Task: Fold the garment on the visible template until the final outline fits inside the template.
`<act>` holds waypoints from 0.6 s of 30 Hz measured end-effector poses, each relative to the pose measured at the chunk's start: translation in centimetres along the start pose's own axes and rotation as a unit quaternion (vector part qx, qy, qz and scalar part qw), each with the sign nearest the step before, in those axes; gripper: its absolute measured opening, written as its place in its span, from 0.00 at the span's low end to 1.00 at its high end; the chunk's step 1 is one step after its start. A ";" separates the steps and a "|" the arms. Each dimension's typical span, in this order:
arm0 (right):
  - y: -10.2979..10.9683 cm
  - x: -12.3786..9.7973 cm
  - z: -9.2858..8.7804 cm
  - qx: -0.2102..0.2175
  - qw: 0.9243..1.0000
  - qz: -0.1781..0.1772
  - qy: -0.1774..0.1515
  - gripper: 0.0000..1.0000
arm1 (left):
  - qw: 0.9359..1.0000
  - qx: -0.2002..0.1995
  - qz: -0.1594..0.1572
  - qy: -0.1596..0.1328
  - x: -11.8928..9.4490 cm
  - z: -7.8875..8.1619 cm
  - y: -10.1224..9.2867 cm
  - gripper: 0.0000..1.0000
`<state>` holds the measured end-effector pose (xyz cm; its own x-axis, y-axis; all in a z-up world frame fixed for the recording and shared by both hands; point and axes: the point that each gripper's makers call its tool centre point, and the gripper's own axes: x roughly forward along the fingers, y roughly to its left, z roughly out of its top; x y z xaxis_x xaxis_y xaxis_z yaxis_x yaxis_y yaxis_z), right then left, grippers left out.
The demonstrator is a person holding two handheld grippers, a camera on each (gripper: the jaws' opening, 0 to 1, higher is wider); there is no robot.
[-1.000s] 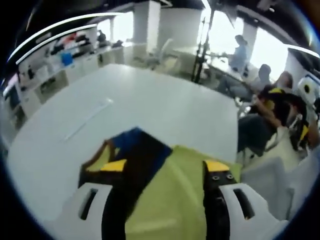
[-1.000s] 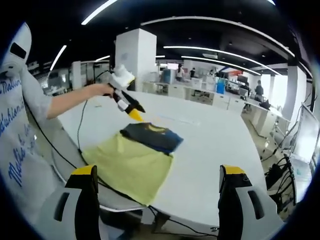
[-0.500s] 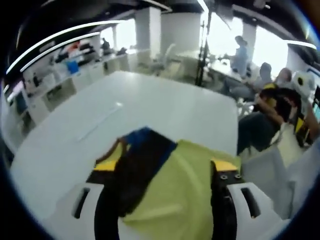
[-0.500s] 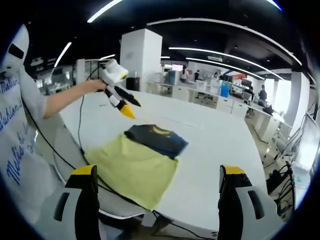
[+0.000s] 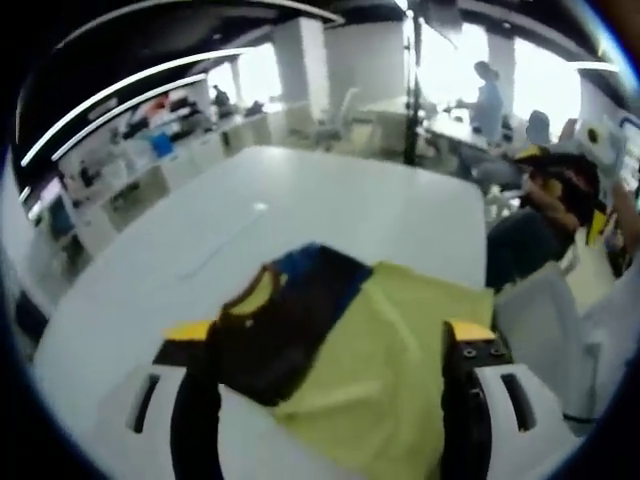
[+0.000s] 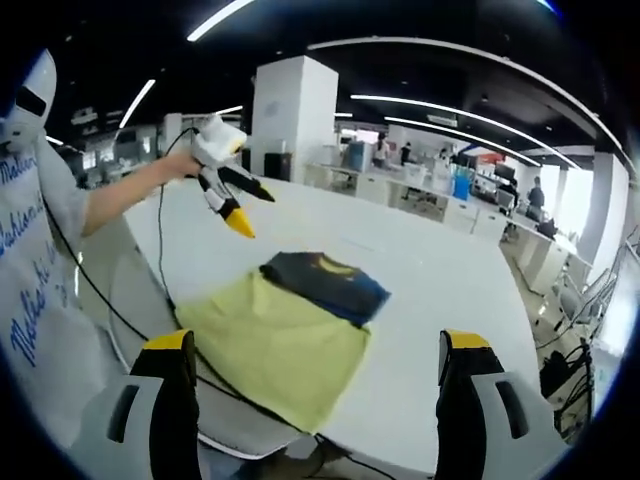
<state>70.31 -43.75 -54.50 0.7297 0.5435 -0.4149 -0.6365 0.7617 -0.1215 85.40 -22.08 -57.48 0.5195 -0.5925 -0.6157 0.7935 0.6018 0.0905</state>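
A dark navy garment (image 6: pixel 325 285) lies folded on the far end of a yellow-green template sheet (image 6: pixel 275 345) on the white table (image 6: pixel 440 290). A yellow print shows at the garment's collar. In the left gripper view the garment (image 5: pixel 290 320) and template (image 5: pixel 390 370) lie below and ahead of my left gripper (image 5: pixel 328 335), whose jaws stand open with nothing held. From the right gripper view, a person's hand holds that left gripper (image 6: pixel 250 210) in the air, up and left of the garment and apart from it. My right gripper (image 6: pixel 316 342) is open and well back from the table.
The template's near corner hangs over the table edge (image 6: pixel 300 425). A person in a white printed shirt (image 6: pixel 40 260) stands at the left, with a cable (image 6: pixel 160 270) trailing down. A white strip (image 5: pixel 225 245) lies on the table. Seated people (image 5: pixel 545 200) and a chair (image 5: pixel 540 320) are beside it.
The left gripper has lifted up and away from the garment, toward the person. The garment and template lie as before. The right view has shifted only slightly.
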 end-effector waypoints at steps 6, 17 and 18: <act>0.1 0.4 0.2 -0.004 1.000 0.002 0.001 1.00 | 1.000 0.008 0.010 -0.003 -0.9 -0.4 0.2 0.95; 0.3 1.7 0.6 -0.014 1.000 0.011 0.003 1.00 | 1.000 0.027 0.015 -0.003 -2.9 -1.6 -0.3 0.99; 0.3 1.9 0.6 -0.016 1.000 0.012 0.004 1.00 | 0.999 0.029 0.014 -0.002 -3.0 -1.9 -0.4 0.99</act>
<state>71.59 -42.29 -54.81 0.7126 0.5581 -0.4251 -0.6608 0.7374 -0.1397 82.92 -19.55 -57.12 0.5427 -0.5781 -0.6094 0.7957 0.5862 0.1525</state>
